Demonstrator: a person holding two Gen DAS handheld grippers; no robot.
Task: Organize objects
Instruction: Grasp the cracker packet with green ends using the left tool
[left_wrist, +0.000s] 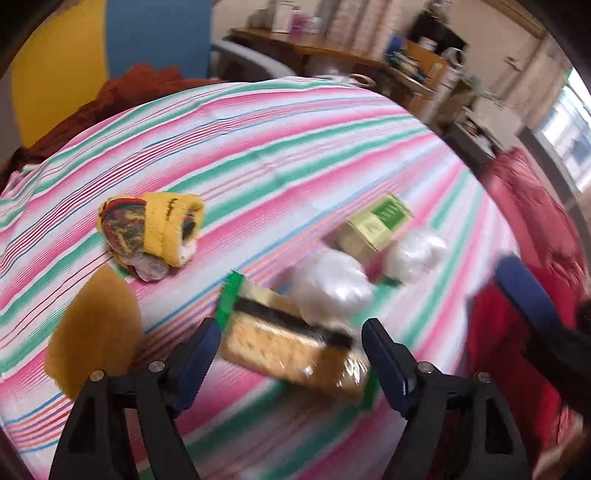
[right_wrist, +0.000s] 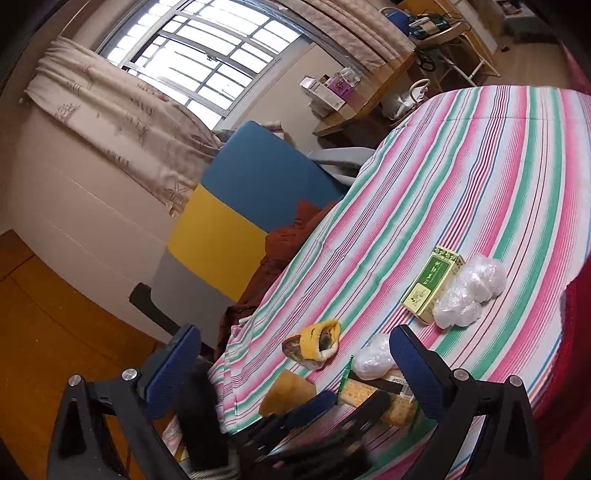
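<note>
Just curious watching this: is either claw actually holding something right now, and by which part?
Nothing is held. The left claw stands open around the cracker packet, not gripping it; the right claw is open and empty.

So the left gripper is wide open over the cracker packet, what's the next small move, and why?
Probably lower the left gripper straight down and close on the cracker packet. Its jaws stand open with a pad on either side of the packet, nothing is gripped yet, and the right gripper hangs open and empty.
</note>
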